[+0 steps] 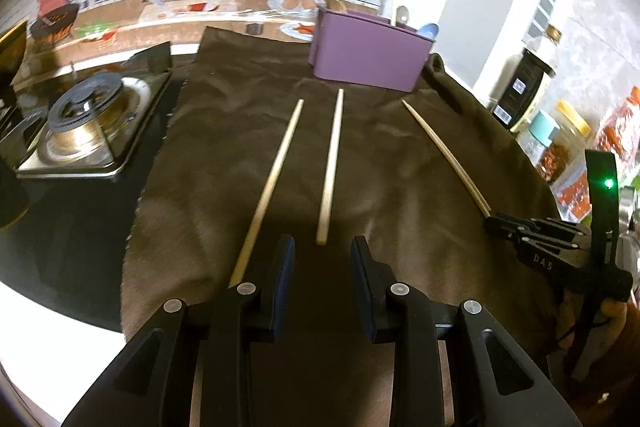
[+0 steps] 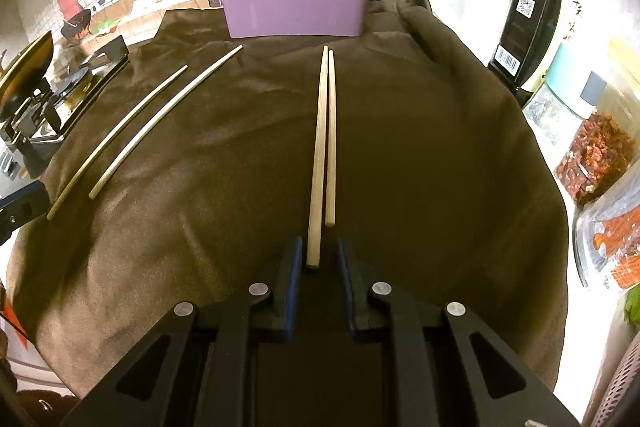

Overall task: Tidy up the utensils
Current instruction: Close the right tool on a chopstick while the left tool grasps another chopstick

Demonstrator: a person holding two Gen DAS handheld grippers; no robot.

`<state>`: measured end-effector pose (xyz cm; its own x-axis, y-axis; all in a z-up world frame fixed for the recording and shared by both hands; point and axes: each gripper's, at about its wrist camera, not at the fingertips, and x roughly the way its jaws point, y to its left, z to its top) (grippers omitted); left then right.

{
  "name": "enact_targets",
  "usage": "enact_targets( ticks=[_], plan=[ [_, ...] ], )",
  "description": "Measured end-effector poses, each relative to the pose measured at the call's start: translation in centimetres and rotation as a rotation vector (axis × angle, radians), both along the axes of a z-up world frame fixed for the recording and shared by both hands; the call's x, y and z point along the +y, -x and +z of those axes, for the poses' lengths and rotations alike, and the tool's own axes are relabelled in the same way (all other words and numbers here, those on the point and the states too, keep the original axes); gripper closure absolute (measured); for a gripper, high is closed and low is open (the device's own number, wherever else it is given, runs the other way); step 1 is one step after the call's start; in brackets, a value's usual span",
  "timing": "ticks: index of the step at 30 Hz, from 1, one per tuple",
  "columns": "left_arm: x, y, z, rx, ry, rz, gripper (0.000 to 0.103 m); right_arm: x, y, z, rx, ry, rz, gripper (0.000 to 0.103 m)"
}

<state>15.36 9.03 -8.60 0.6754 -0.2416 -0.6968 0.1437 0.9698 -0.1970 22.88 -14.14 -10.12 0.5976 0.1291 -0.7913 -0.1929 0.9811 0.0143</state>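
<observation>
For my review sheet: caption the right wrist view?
Right gripper flanks one chopstick of a pair on brown cloth.

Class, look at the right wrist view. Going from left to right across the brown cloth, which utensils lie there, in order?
Outer single chopstick → second single chopstick → longer chopstick of the pair, near end between the right gripper's fingers → shorter chopstick.

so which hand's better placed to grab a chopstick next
Right. The right gripper already has a chopstick end between its fingers, while the left gripper sits short of its nearest chopstick.
</observation>
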Motion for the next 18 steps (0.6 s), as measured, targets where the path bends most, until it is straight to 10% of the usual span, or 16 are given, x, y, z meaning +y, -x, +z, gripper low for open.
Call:
enact_targets(
  ticks=[18],
  plan=[
    [-1.5, -3.8, -2.2, 0.07, -0.112, 0.023, 0.073, -1.0, 1.8, 2.4, -0.025, -0.085, -0.012, 0.097]
  ],
)
